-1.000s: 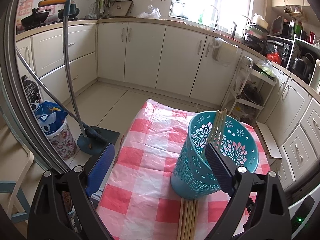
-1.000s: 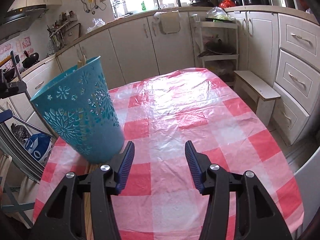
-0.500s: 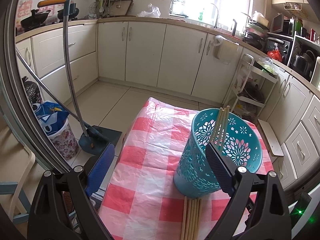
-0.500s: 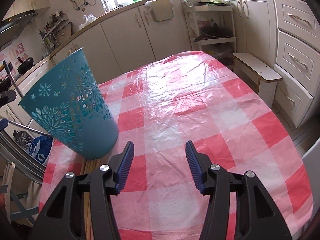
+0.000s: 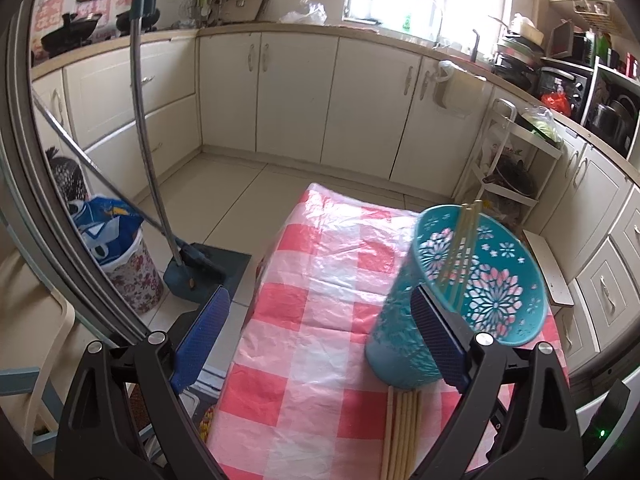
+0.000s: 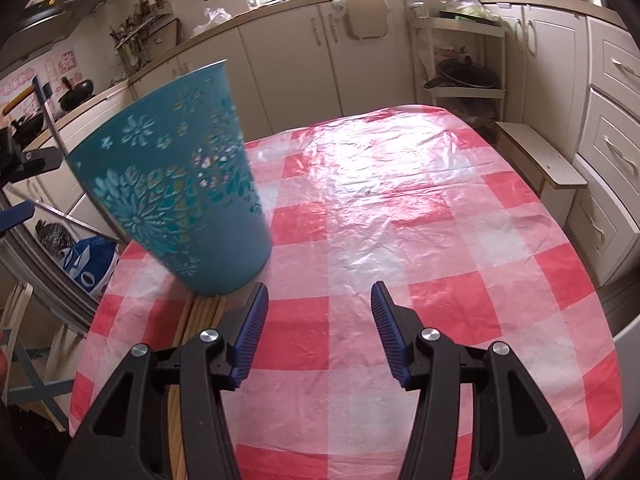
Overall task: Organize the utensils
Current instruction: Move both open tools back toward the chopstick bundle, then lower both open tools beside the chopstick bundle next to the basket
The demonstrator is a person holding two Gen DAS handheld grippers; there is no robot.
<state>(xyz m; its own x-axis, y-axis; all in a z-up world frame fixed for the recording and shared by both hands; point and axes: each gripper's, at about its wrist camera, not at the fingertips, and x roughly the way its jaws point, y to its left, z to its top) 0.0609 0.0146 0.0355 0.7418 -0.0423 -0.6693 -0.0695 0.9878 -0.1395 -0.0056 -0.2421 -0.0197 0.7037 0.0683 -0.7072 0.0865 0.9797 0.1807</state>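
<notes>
**Chopsticks beside a tilted teal basket**

Chopsticks (image 5: 402,428) lie in a tight row on the red-and-white checked cloth (image 5: 316,280), at the near edge of the table, their far ends just at the foot of the basket (image 5: 472,280). A few more chopsticks (image 5: 464,240) stand inside the basket, leaning against its wall with their tips above the rim.

In the right wrist view the basket (image 6: 176,200) looks tilted, its mouth leaning toward the left; whether its base sits flat on the cloth cannot be told.

The left gripper (image 5: 320,332) is spread wide. Its left finger hangs past the table edge over the floor, while its right finger overlaps the basket's near wall; whether the pad touches it cannot be told. Nothing is clamped between the pads.

The right gripper (image 6: 318,320) is parted about halfway and empty, above bare cloth just right of the basket's foot and the lying chopsticks (image 6: 200,316).
</notes>
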